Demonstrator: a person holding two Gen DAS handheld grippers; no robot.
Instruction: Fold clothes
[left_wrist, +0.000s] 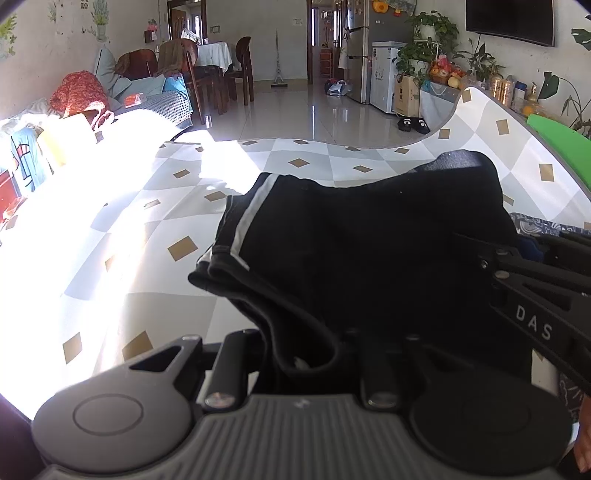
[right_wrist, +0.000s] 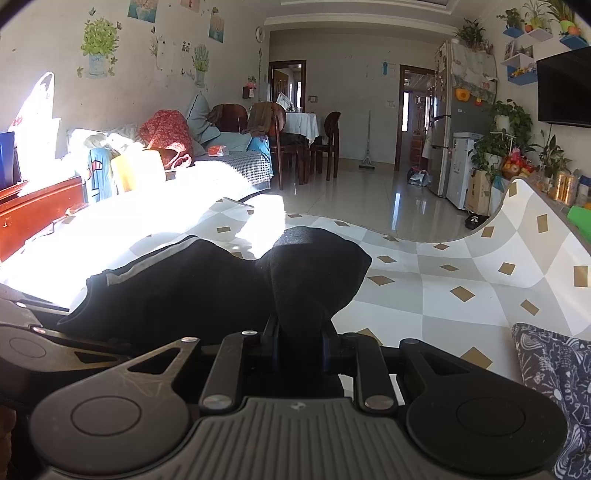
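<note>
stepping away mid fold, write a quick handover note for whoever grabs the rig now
Left hand-held gripper: shut on the black shorts' near edge.
Right hand-held gripper: shut on a bunched fold of the same shorts, lifted off the table.
Shorts: white side stripe faces away on the left; the rest sags over the checked table.
Done: both ends gripped.
Left: lay the fold over, flatten, release. A patterned cloth lies at right.

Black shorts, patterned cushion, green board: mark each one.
Black shorts (left_wrist: 369, 251), left wrist view, on the flat middle of the fabric.
Patterned cushion (right_wrist: 554, 373), right wrist view, on its printed top.
Green board (left_wrist: 557, 140), left wrist view, on its face.
</note>
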